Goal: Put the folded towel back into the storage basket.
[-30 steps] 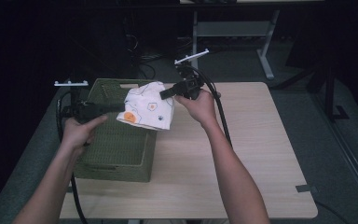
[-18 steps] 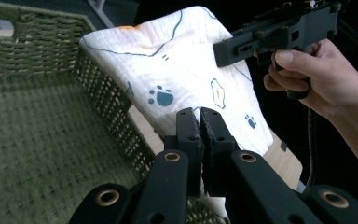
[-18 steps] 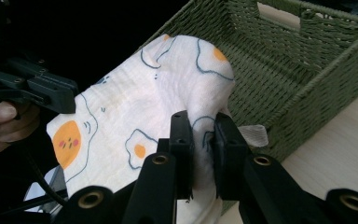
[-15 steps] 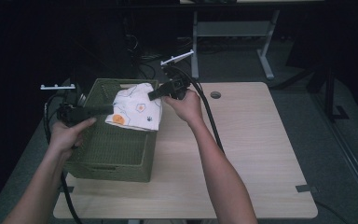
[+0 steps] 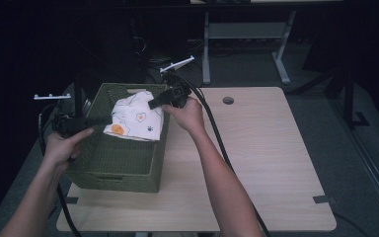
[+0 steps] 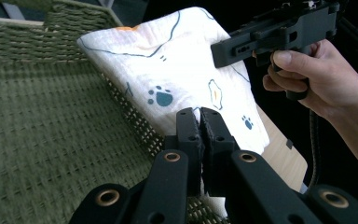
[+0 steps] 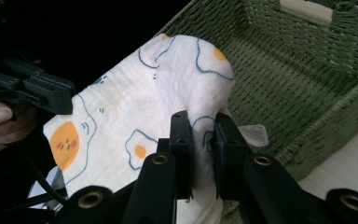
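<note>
A white cloth [image 5: 135, 119] printed with fried eggs and paw marks hangs stretched over the green woven basket [image 5: 103, 168]. My left gripper [image 5: 107, 119] is shut on the cloth's near-left edge [image 6: 200, 119]. From the right, my right gripper [image 5: 153, 104] is shut on a bunched fold of the cloth [image 7: 203, 126] at its other side. In the left gripper view the cloth [image 6: 177, 70] slopes above the basket's floor [image 6: 42, 135], with the other gripper [image 6: 270, 37] behind it. In the right gripper view the cloth [image 7: 121, 121] spans toward the left gripper [image 7: 32, 91].
The basket stands on the left part of a light wooden table [image 5: 271, 163], whose right half is bare; a cable hole [image 5: 228, 100] sits near its far edge. Black cables [image 5: 217, 138] trail along the forearms. A grey desk frame [image 5: 246, 34] stands behind in the dark.
Both hands have carried the cloth leftward and slightly down, from above the basket's right rim to over its inside. The grips are unchanged.
</note>
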The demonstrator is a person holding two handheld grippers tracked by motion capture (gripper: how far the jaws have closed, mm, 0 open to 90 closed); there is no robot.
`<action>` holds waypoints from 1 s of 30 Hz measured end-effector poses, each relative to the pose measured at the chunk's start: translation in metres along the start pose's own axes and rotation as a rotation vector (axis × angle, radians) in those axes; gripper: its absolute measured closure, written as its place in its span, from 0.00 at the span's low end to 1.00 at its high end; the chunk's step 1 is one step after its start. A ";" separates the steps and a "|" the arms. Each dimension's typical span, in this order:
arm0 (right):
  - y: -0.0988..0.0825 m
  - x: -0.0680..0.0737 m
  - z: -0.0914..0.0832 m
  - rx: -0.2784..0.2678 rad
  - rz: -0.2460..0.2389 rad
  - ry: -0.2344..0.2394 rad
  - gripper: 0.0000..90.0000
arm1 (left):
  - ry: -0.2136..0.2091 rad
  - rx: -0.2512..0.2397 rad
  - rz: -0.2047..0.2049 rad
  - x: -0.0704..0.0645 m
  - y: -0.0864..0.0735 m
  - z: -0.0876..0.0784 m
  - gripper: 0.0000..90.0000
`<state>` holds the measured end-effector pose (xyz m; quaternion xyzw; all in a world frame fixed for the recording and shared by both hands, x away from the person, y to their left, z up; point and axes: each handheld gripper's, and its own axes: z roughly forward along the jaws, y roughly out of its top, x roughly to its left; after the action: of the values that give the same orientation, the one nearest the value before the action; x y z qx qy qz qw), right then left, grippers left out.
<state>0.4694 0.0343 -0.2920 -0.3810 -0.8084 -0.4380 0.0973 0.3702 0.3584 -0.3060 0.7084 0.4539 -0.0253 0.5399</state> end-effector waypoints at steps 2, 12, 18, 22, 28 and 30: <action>0.001 0.001 0.004 0.001 0.000 -0.001 0.89 | 0.003 -0.003 -0.009 0.003 -0.002 -0.002 0.98; 0.003 0.001 0.027 0.014 0.011 0.014 0.89 | 0.036 0.000 -0.041 0.018 -0.010 -0.010 0.98; 0.003 0.001 0.037 0.033 0.010 0.015 0.88 | 0.051 0.005 -0.062 0.027 -0.015 -0.015 0.98; 0.002 0.001 0.043 0.034 0.018 0.018 0.88 | 0.057 0.009 -0.068 0.030 -0.017 -0.015 0.98; 0.001 -0.001 0.050 0.034 0.022 0.018 0.88 | 0.071 0.021 -0.079 0.034 -0.020 -0.014 0.98; 0.000 -0.001 0.051 0.033 0.023 0.020 0.88 | 0.078 0.031 -0.079 0.036 -0.021 -0.014 0.98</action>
<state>0.4794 0.0739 -0.3229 -0.3842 -0.8102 -0.4271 0.1165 0.3705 0.3917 -0.3349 0.6986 0.5020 -0.0260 0.5092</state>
